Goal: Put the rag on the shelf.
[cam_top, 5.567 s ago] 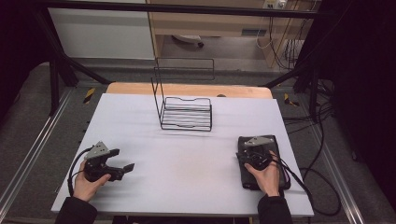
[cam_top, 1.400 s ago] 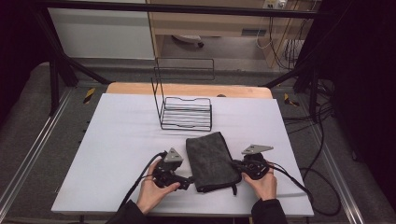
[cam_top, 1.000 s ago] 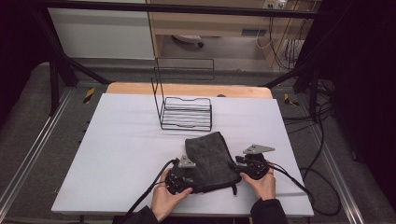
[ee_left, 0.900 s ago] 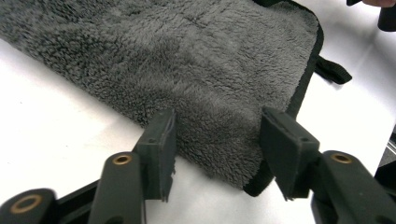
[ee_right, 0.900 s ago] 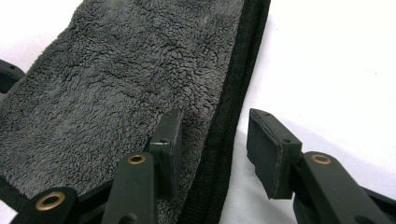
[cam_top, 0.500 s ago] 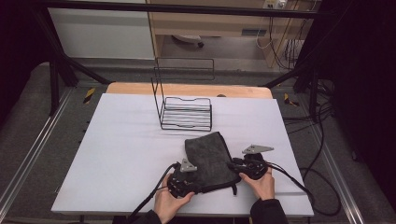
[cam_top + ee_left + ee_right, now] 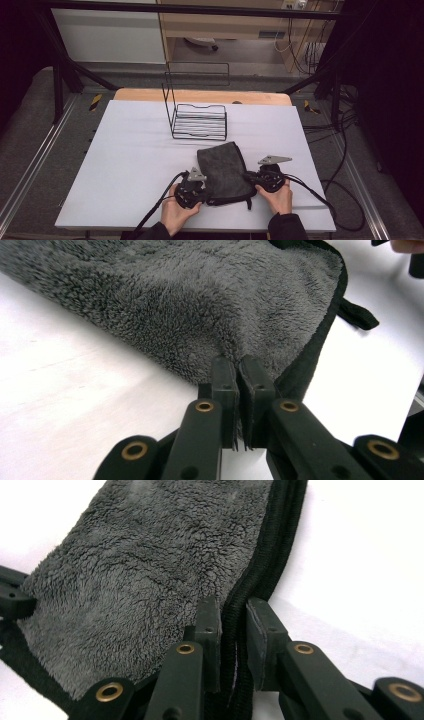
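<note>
A folded dark grey fleece cloth (image 7: 222,170) lies on the white table (image 7: 125,150) near its front edge, between the person's two hands. My left gripper (image 7: 202,194) is shut on the cloth's near left edge; in the left gripper view the jaws (image 7: 239,375) pinch the fleece (image 7: 200,300) tightly. My right gripper (image 7: 249,176) holds the cloth's right side. In the right gripper view its jaws (image 7: 232,617) are shut on the thick black hem, with the grey pile (image 7: 150,565) spreading to the left.
A black wire rack (image 7: 199,120) stands behind the cloth at the table's back middle. A short black strap (image 7: 357,315) sticks out from the cloth's hem. Cables trail from both grippers off the front and right edges.
The cloth went from the right side to the front middle. In the last second my left gripper slid right onto its near left edge and shut on it. The right gripper barely moved.
</note>
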Motion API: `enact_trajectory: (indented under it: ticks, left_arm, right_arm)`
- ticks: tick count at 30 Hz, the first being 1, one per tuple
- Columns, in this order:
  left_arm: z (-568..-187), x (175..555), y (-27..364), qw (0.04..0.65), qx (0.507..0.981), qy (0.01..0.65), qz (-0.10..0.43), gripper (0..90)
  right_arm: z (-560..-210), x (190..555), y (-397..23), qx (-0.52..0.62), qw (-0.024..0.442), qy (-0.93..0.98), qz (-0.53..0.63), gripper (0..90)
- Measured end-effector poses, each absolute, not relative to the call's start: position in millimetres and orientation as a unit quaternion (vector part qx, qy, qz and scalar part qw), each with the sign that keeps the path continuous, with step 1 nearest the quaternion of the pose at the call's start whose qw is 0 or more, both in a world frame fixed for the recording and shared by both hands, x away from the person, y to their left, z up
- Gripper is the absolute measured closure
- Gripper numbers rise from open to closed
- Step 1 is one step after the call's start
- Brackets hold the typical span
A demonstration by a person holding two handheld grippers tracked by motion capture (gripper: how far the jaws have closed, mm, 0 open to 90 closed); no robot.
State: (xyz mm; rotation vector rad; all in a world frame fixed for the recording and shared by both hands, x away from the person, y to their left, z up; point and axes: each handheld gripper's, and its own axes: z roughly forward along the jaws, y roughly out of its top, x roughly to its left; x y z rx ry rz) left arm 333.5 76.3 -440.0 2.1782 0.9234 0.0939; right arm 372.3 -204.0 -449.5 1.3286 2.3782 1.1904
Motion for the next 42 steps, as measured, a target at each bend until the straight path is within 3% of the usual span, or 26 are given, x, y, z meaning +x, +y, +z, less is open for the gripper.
enact_trajectory:
  ticks: [11,19,24,26,28,29,31,33,37,42]
  left_arm:
    - [-428.9,334.4,124.4,0.368,0.860,0.351,0.028,86.9]
    - [-431.1,331.7,144.8,0.368,0.863,0.345,0.015,86.5]
    - [-437.1,332.9,146.7,0.365,0.866,0.340,0.018,84.4]
    - [-437.0,332.0,148.2,0.369,0.866,0.336,0.024,77.7]
    - [-434.7,331.2,151.3,0.377,0.862,0.337,0.035,69.3]
    - [-432.9,331.4,153.5,0.376,0.862,0.337,0.043,69.3]
    - [-429.4,332.6,158.0,0.376,0.858,0.345,0.049,56.5]
    - [-426.1,334.9,163.2,0.383,0.853,0.350,0.057,54.2]
    - [-421.2,343.2,172.9,0.390,0.845,0.361,0.061,37.7]
    - [-416.1,352.2,177.2,0.391,0.843,0.363,0.067,25.1]
  right_arm:
    - [-453.4,359.2,-173.0,0.442,0.044,0.788,0.426,75.4]
    - [-454.8,351.8,-159.3,0.434,0.039,0.789,0.433,74.1]
    - [-453.9,352.2,-159.7,0.427,0.040,0.790,0.438,65.0]
    - [-450.7,354.0,-162.5,0.415,0.056,0.790,0.447,51.5]
    - [-449.5,355.3,-163.9,0.410,0.063,0.792,0.448,42.9]
    - [-449.5,355.3,-163.9,0.410,0.063,0.792,0.448,42.9]
    - [-448.9,356.3,-165.1,0.397,0.080,0.795,0.452,29.3]
    - [-448.6,356.3,-165.2,0.395,0.085,0.795,0.453,25.7]
    - [-446.6,358.3,-167.4,0.393,0.085,0.795,0.454,12.6]
    - [-445.1,360.1,-173.1,0.397,0.076,0.789,0.463,9.0]
